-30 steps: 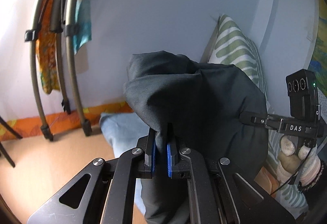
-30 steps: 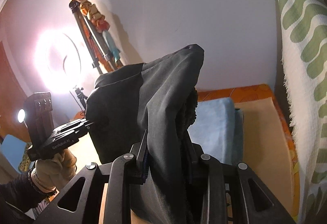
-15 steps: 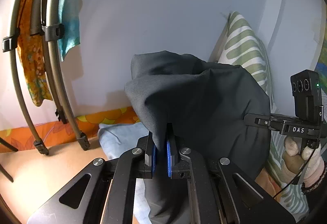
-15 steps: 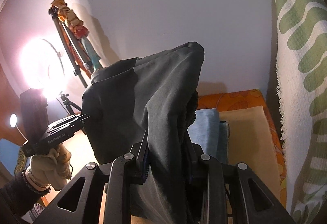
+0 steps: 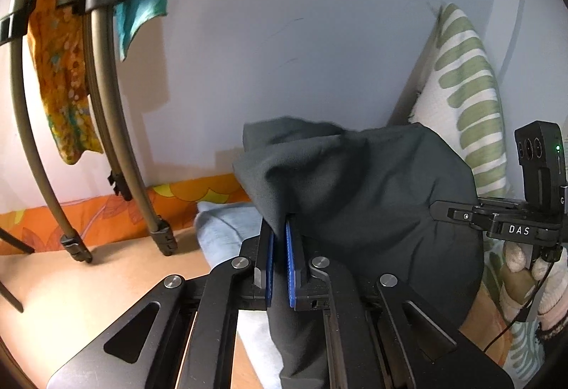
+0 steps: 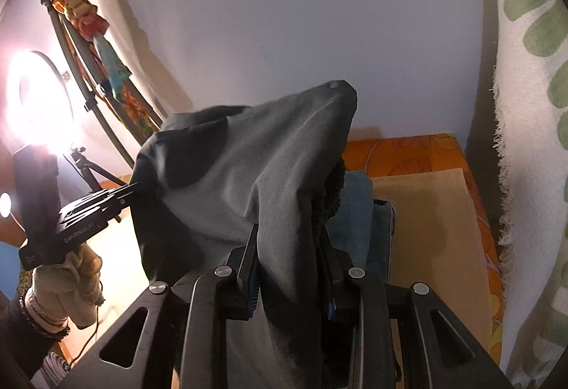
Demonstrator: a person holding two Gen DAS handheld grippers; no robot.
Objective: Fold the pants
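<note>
Both ends of the dark pants (image 5: pixel 372 183) lifted and spread between the two tools, likely to lay them flat for a fold. Left hand-held gripper (image 5: pixel 278 239) clenched on a thin edge; right hand-held gripper (image 6: pixel 289 257) grasping a thicker bunch. Versus a second ago: both views tipped lower, folded blue cloth (image 6: pixel 358 211) ahead looks nearer, rack legs (image 5: pixel 159 236) shifted right

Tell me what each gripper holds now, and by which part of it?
Both hold the dark grey pants: the left gripper pinches a thin edge, the right gripper a thicker bunch. Which part, cannot be told.
</note>
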